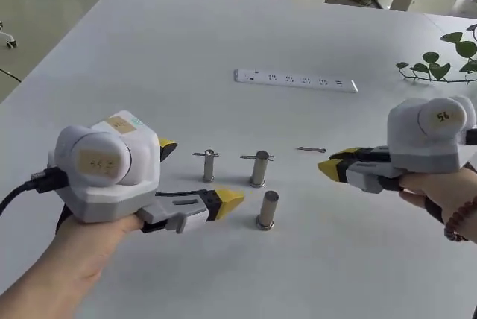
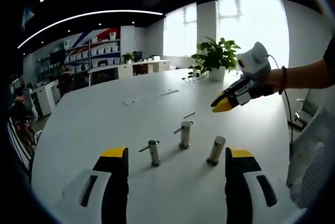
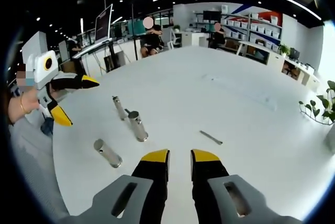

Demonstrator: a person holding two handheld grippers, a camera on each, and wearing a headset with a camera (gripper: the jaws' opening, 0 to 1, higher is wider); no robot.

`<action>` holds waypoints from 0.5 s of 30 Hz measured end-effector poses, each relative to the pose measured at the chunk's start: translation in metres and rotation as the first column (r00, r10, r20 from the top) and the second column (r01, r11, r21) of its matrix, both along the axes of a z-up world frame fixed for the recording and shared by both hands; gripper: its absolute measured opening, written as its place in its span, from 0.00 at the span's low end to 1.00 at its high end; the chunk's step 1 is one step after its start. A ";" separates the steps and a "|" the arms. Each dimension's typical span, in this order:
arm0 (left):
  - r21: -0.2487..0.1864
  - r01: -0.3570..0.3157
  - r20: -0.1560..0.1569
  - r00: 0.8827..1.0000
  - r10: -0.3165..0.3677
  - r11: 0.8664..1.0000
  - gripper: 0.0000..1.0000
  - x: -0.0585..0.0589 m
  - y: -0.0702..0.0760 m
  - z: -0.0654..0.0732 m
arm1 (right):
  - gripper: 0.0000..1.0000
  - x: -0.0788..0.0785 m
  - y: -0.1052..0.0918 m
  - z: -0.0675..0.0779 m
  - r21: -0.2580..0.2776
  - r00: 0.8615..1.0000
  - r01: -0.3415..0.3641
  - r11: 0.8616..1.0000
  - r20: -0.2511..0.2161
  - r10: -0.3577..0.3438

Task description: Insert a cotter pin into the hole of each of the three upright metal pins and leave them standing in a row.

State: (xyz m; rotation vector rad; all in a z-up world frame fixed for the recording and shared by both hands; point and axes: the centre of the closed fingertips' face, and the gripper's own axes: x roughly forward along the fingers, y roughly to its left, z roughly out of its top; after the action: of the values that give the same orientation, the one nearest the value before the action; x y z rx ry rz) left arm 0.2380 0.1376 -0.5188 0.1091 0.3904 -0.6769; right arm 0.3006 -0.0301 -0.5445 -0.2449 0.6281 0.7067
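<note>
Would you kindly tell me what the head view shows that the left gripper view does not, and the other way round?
Particular to the head view: the white housing of the left gripper and the hand holding it. Particular to the left gripper view: wall shelves, bright windows and a white plant pot. Shared: three upright metal pins, two carrying cotter pins and the front pin bare, a loose cotter pin, the power strip and the right gripper.
</note>
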 end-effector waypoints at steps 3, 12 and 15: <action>0.003 0.006 -0.002 1.000 -0.006 1.000 0.74 -0.001 -0.001 -0.001 | 0.09 0.013 -0.001 0.000 -0.021 1.000 -0.011 1.000 0.003 0.011; 0.017 0.031 -0.018 0.999 -0.030 0.999 0.74 -0.003 -0.005 -0.007 | 0.06 0.052 -0.004 -0.017 -0.223 0.992 -0.123 0.967 -0.004 0.125; 0.021 0.032 -0.024 0.999 -0.031 0.999 0.74 -0.003 -0.004 -0.009 | 0.06 0.065 -0.003 -0.025 -0.207 0.992 -0.126 0.970 -0.026 0.123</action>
State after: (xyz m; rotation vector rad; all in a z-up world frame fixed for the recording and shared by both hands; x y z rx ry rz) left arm 0.2347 0.1332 -0.5280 0.1274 0.4194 -0.7059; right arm 0.3654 -0.0333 -0.5693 -0.4778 0.7046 0.7635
